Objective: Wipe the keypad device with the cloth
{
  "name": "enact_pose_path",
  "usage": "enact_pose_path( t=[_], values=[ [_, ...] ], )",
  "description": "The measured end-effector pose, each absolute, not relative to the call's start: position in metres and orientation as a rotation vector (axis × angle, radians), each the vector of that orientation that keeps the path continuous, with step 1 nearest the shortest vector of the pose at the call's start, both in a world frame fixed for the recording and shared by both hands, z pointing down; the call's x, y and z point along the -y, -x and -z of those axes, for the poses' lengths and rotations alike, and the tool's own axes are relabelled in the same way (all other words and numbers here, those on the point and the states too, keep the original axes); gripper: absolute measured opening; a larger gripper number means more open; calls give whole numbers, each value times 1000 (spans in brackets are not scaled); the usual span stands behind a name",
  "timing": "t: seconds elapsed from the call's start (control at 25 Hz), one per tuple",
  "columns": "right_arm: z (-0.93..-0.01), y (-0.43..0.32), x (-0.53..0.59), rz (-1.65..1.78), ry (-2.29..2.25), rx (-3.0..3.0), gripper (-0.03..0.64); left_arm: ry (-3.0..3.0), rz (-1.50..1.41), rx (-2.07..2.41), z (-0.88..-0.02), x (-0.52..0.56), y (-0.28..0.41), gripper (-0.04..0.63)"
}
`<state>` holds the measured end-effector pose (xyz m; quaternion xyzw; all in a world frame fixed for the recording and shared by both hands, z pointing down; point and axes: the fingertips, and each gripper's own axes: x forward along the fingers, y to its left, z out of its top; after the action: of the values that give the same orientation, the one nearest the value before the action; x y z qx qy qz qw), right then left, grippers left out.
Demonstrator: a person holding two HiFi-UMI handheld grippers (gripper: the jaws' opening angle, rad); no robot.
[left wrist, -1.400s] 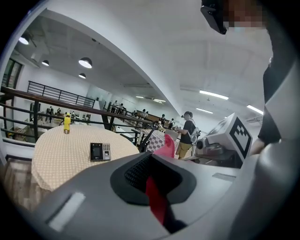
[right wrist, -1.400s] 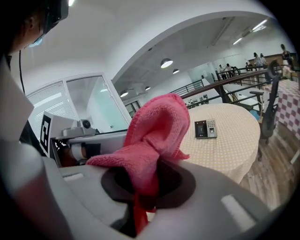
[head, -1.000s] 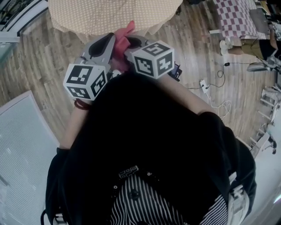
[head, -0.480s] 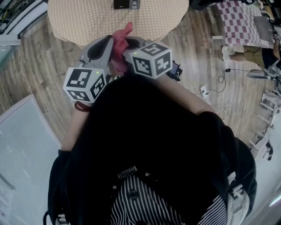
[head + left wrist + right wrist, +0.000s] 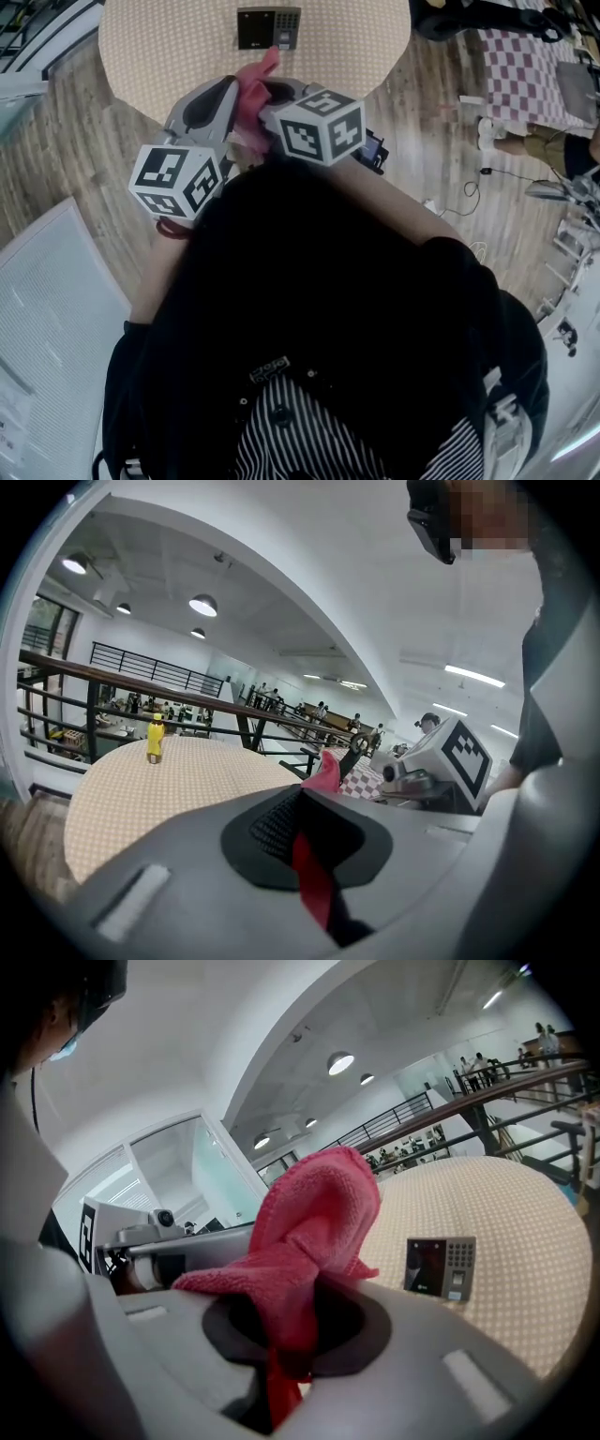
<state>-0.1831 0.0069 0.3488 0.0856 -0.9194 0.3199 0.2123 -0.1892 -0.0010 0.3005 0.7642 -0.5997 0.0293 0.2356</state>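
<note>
Both tongs are held close before the person's torso, side by side, tips pointing forward and nearly touching. The left tongs [image 5: 223, 94] are closed on a thin fold of the red cloth [image 5: 258, 80]. The right tongs [image 5: 281, 92] are clamped on its bunched part. The left forearm [image 5: 152, 277] and right forearm [image 5: 389, 204] angle inward.

Black top [image 5: 328, 309], striped garment [image 5: 291, 441]; left gripper [image 5: 232, 86], right gripper [image 5: 279, 91] grey-shelled, white cubes [image 5: 178, 178], black square markers.
</note>
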Motion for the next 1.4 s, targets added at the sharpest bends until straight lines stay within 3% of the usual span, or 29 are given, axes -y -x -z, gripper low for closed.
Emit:
enact_pose_path(
  t=[0.4, 1.4],
  values=[
    [-361, 187, 80, -999, -138, 2538, 64, -2012, -30, 1636, -310, 91, 186, 5],
    [-371, 188, 148, -1138, -233, 2556, 64, -2106, -201, 1457, -322, 164, 180, 5]
  ],
)
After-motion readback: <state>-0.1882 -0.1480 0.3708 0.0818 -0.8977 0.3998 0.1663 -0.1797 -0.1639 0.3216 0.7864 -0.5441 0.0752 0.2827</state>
